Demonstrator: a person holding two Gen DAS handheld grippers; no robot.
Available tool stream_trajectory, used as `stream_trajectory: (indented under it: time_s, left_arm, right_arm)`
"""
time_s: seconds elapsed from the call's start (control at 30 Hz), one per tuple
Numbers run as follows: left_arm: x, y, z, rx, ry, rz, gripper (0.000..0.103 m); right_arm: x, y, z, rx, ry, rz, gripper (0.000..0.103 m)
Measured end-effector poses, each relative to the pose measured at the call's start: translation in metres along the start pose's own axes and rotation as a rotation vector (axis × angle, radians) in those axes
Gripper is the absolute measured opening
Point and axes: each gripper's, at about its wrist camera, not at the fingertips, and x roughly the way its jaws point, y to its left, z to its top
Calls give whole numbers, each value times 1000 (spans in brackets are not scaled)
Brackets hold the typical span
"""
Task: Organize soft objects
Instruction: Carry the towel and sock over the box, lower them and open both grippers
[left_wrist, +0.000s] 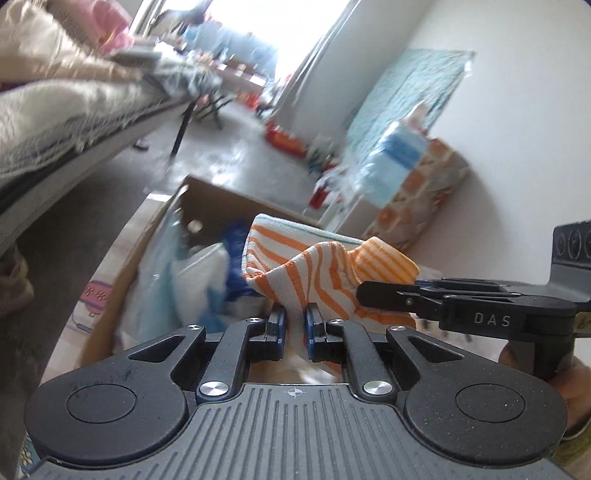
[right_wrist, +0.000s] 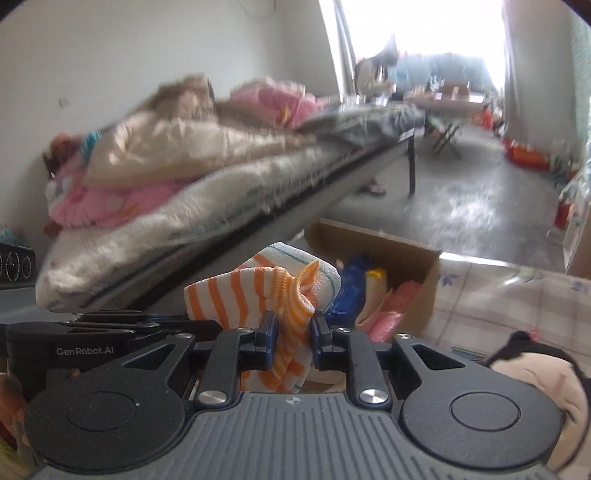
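**Both claws on the striped cloth over the box**

I had the left claw (left_wrist: 294, 320) pinched narrow on a fold of the orange-and-white striped cloth (left_wrist: 317, 269), which rose from between its blue pads toward 12 o'clock. The right claw (right_wrist: 291, 334) gripped the same cloth (right_wrist: 258, 291) at its ribbed orange edge, bunched between the pads. In my left view the right claw (left_wrist: 388, 295) reached in from 3 o'clock, its tips against the cloth's ribbed end. In my right view the left claw's tips came in from 9 o'clock and were hidden behind the cloth.

The cloth hung held between the two claws, above the near side of an open cardboard box (right_wrist: 410, 254). In the box (left_wrist: 218, 195) I saw a blue item (right_wrist: 351, 284), something yellow (right_wrist: 376, 275) and a pink piece (right_wrist: 391, 306); pale blue and white material (left_wrist: 192, 280) lay at 9 o'clock from the cloth in the left view. A second striped cloth with a teal line (right_wrist: 325, 273) sat just behind the held one.

A bed (right_wrist: 192, 206) piled with beige and pink bedding ran off toward 10 o'clock in the right view. A plush face with black hair (right_wrist: 535, 373) lay at 4 o'clock, on a checked surface (right_wrist: 509, 295). The far room was blurred.
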Motion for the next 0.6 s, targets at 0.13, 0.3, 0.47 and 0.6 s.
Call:
stream_trajectory:
  time_s: [0.13, 0.3, 0.47, 0.6]
  left_arm:
    - [35, 32, 7, -57, 119, 41, 9]
    - [65, 49, -6, -88, 259, 77, 9]
    - [79, 52, -6, -78, 310, 106, 11]
    - [86, 58, -3, -105, 350, 93, 12]
  right_arm:
    - [76, -6, 11, 0, 183, -23, 21]
    - [141, -6, 5, -69, 403, -89, 21]
    - [177, 0, 0, -179, 554, -142, 21]
    - [193, 8, -2, -269, 625, -183, 21]
